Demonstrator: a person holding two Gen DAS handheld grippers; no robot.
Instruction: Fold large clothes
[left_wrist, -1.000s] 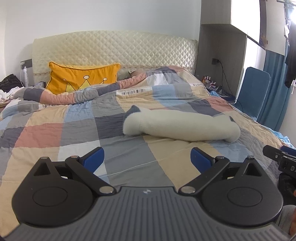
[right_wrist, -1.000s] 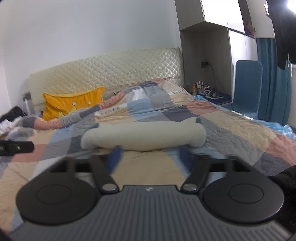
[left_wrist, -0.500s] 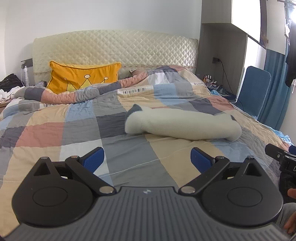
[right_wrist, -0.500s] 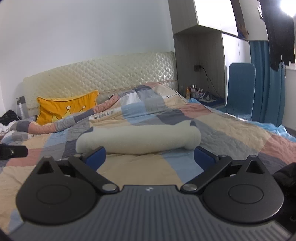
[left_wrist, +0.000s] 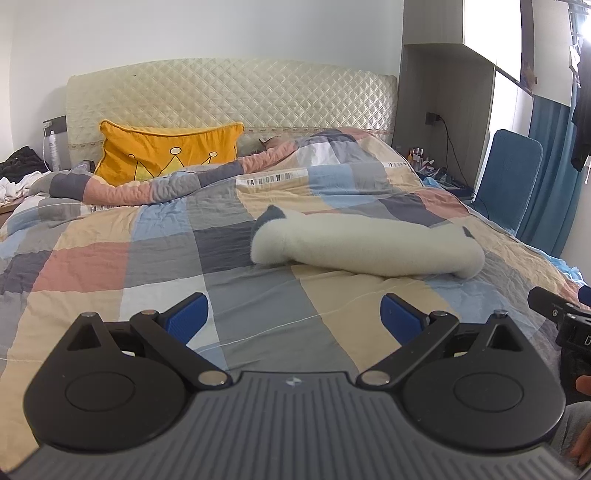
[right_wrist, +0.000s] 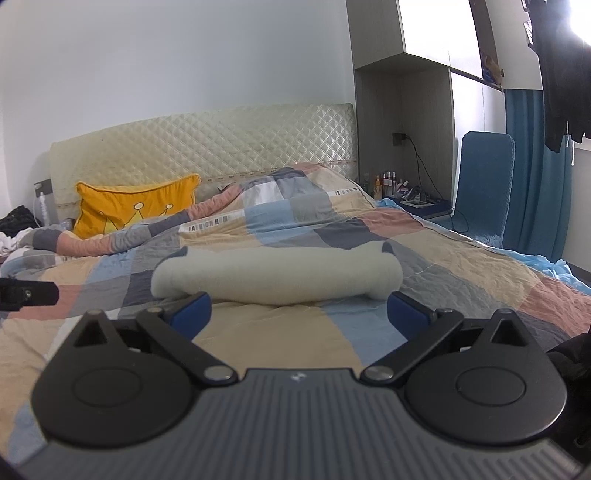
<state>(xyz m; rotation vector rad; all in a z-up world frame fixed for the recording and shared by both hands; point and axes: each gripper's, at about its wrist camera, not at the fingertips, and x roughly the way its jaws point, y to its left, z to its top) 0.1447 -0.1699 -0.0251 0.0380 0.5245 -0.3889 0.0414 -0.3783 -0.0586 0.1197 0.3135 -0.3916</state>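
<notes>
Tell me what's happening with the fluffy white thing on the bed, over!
Left gripper open, empty. Right gripper open, empty. Fluffy white garment lies rolled up on the checked quilt, untouched. Nothing in the way.

One rolled cream garment (left_wrist: 369, 247), one yellow pillow (left_wrist: 166, 151), one blue chair (left_wrist: 511, 177).

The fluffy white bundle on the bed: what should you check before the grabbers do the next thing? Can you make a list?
1. Left gripper open, nothing between its jaws: ok.
2. Right gripper open, nothing held: ok.
3. Fluffy white bundle lying free on the checked quilt, untouched: ok.
4. Bundle folded flat: not ok, it looks rolled.
5. Yellow pillow away from the bundle: ok.
6. Loose edges to grab: cannot tell.
</notes>
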